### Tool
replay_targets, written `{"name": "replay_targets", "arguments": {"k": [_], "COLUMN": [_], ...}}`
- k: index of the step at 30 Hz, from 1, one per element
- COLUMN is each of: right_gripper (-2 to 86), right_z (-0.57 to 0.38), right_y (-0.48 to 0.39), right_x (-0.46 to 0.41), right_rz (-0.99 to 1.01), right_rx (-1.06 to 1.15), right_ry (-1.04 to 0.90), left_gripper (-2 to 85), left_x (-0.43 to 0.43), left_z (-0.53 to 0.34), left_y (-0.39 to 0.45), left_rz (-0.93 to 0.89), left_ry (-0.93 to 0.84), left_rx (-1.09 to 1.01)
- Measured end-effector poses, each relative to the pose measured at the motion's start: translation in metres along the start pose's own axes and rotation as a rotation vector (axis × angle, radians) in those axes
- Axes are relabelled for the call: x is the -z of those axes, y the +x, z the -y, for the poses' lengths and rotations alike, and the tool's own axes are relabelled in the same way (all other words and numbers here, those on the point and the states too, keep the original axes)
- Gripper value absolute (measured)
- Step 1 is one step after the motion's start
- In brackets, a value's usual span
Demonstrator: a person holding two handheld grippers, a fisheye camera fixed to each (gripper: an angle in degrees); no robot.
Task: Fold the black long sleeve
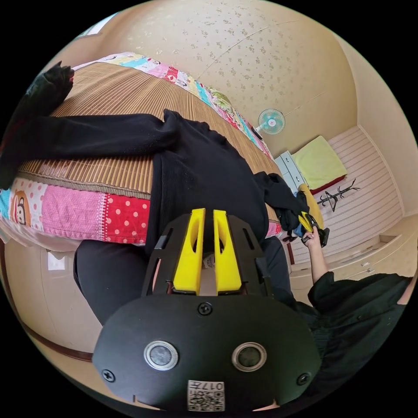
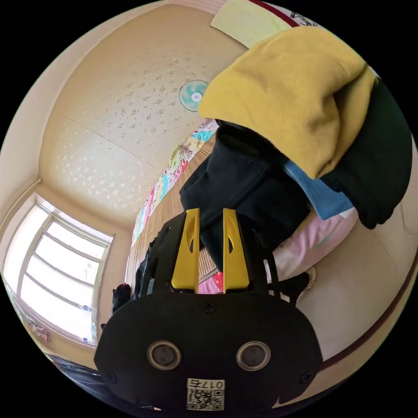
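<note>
The black long sleeve [image 1: 204,174] lies on a bamboo mat [image 1: 113,91] on a bed. One sleeve [image 1: 96,135] stretches out along the mat, and the body hangs over the bed's edge. My left gripper [image 1: 209,213] has its yellow jaws almost together over the hanging hem. The other sleeve [image 1: 283,196] runs to my right gripper [image 1: 310,224], held in a hand. In the right gripper view, that black sleeve [image 2: 244,187] drops between the jaws of my right gripper [image 2: 211,213], which press on it.
A patchwork quilt [image 1: 87,213] covers the bed's side. A pile of yellow [image 2: 296,96], blue [image 2: 322,191], dark [image 2: 383,165] and pink [image 2: 313,244] clothes sits beside the sleeve. The person's dark top [image 1: 357,313] and trouser legs [image 1: 109,278] are close. There is a fan [image 1: 271,121] and a window [image 2: 56,278].
</note>
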State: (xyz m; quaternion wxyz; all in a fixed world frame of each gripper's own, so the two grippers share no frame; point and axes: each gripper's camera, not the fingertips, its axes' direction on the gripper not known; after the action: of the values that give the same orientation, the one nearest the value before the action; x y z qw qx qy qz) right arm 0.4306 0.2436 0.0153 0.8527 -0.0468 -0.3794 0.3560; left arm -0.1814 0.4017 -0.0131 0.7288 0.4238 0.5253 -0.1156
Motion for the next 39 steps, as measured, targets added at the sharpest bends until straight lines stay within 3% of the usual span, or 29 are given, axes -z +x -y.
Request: {"name": "replay_targets", "arguments": {"k": [3,8,12,15,19,25,30,34,39], "right_gripper": [7.8,4.1,3.3,3.2,3.2,3.2,3.3,2.6,1.5], "right_z": [0.017,0.046,0.044,0.003,-0.098,-0.256,-0.273,-0.249,-0.207], "right_y": [0.002,-0.046,-0.167,-0.261,-0.329,-0.277,-0.207,-0.154,-0.098], "right_x": [-0.023,-0.007,-0.016,-0.060,-0.166,-0.315,-0.281,-0.249,-0.235], "right_rz": [-0.120,-0.149,-0.014,0.142,0.318,0.194,0.275,0.200,0.188], "right_rx": [-0.035,0.064,0.390,0.648,0.838,0.943,0.892,0.934,0.860], "right_ry": [-0.041,0.130,0.253,0.194,-0.057,-0.619,-0.657,-0.632,-0.620], "left_gripper": [5.9,6.0,5.3,6.0,6.5,10.8,15.6,18.0,18.7], "left_x": [0.016,0.050,0.072,0.085,0.101,0.130,0.154,0.177,0.179], "left_z": [-0.004,-0.020,-0.027,-0.031,-0.037,-0.040,-0.017,-0.015,-0.014], "left_y": [-0.004,-0.018,-0.036,-0.045,-0.061,-0.107,-0.159,-0.202,-0.234], "left_rz": [-0.002,-0.023,-0.052,-0.038,-0.044,-0.085,-0.085,-0.039,-0.020], "left_ry": [0.027,0.136,0.172,0.193,0.235,0.339,0.432,0.605,0.752], "left_rx": [-0.009,-0.032,0.001,0.044,0.119,0.328,0.470,0.680,0.781]}}
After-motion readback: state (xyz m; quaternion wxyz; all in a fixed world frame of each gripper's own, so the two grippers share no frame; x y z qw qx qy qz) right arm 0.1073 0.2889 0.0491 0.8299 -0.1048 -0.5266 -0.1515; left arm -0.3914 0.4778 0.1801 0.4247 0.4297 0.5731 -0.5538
